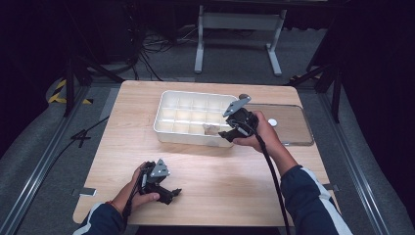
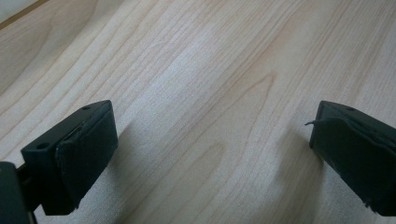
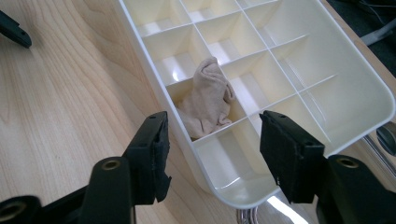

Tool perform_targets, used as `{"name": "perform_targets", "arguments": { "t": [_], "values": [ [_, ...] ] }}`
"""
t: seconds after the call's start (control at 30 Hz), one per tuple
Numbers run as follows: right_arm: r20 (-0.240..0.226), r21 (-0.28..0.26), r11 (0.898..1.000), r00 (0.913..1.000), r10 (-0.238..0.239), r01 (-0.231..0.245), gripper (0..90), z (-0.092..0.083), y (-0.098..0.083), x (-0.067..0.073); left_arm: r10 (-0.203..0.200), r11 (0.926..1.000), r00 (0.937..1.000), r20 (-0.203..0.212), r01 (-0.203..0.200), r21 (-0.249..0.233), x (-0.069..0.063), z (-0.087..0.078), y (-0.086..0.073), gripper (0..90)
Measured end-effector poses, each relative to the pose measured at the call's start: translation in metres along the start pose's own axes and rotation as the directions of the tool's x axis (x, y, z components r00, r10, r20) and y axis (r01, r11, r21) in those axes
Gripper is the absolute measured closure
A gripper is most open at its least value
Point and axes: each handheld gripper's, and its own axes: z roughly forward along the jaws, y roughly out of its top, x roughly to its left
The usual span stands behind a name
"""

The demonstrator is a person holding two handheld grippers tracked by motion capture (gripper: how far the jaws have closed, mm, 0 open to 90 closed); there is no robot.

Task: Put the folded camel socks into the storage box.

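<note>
From the high view, the right hand-held gripper point(image 1: 230, 133) hovers at the white divided tray's point(image 1: 169, 128) near right corner, while the left hand-held gripper point(image 1: 171, 193) rests low on the counter point(image 1: 210, 181), nearer the person than the tray. In the left gripper view its jaws gape over bare wood. In the right gripper view, jaws parted and empty, a beige cloth point(image 3: 208, 100) sits in a near-edge compartment of the tray.

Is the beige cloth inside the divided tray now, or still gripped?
Inside. The beige cloth sits crumpled in a near-edge compartment of the white tray; the right gripper is open, clear of it.

Black fingers point(image 3: 289, 158), dark white-striped sleeves point(image 1: 308, 196)
</note>
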Motion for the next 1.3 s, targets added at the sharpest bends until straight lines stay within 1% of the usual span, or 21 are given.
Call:
{"name": "perform_targets", "arguments": {
  "t": [0.1,0.23,0.37,0.4,0.53,0.6,0.93,1.03,1.07,1.17,1.3],
  "values": [
    [0.013,-0.012,1.0,0.9999,0.006,-0.006,40.2,-0.005,-0.004,0.0,-0.001,1.0,1.0,-0.002,0.001,-0.009,0.0,0.001,0.0,1.2],
    [0.028,-0.022,1.0,0.9996,0.009,-0.008,38.3,-0.011,-0.008,0.002,-0.002,1.0,1.0,-0.002,0.002,-0.006,0.0,0.001,0.0,1.2],
    [0.035,-0.032,0.999,0.9994,-0.004,0.005,37.5,-0.016,-0.015,0.005,-0.001,1.0,1.0,-0.003,0.001,-0.007,0.0,0.001,0.0,1.2],
    [0.03,-0.036,0.999,0.9995,-0.005,0.006,37.4,-0.018,-0.017,0.006,-0.001,1.0,1.0,-0.002,0.001,-0.006,0.0,0.0,0.0,1.2],
    [0.05,-0.044,0.999,0.9987,-0.01,0.013,36.9,-0.022,-0.023,0.008,-0.002,1.0,1.0,-0.003,0.002,-0.006,0.0,0.0,0.0,1.2],
    [0.052,-0.051,0.999,0.9986,-0.011,0.014,37.0,-0.024,-0.026,0.009,-0.002,1.0,1.0,-0.004,0.002,-0.006,0.0,0.0,0.0,1.2],
    [0.072,-0.053,0.998,0.9968,-0.033,0.037,36.8,-0.033,-0.041,0.014,-0.005,1.0,1.0,-0.004,0.005,-0.008,-0.001,0.0,0.0,1.2],
    [0.075,-0.049,0.998,0.9968,-0.026,0.03,36.6,-0.035,-0.046,0.015,-0.007,1.0,1.0,-0.005,0.007,-0.008,-0.001,0.0,-0.001,1.2],
    [0.088,-0.051,0.998,0.9955,-0.034,0.039,36.6,-0.036,-0.05,0.016,-0.006,1.0,1.0,-0.005,0.006,-0.007,-0.001,0.0,-0.001,1.1],
    [0.098,-0.053,0.997,0.9941,-0.047,0.053,36.4,-0.037,-0.054,0.017,-0.007,0.9999,1.0,-0.005,0.007,-0.008,-0.001,0.0,-0.001,1.2],
    [0.105,-0.052,0.997,0.9933,-0.048,0.054,35.4,-0.039,-0.061,0.018,-0.007,0.9999,1.0,-0.005,0.007,-0.008,-0.001,0.0,-0.001,1.2]
  ]
}}
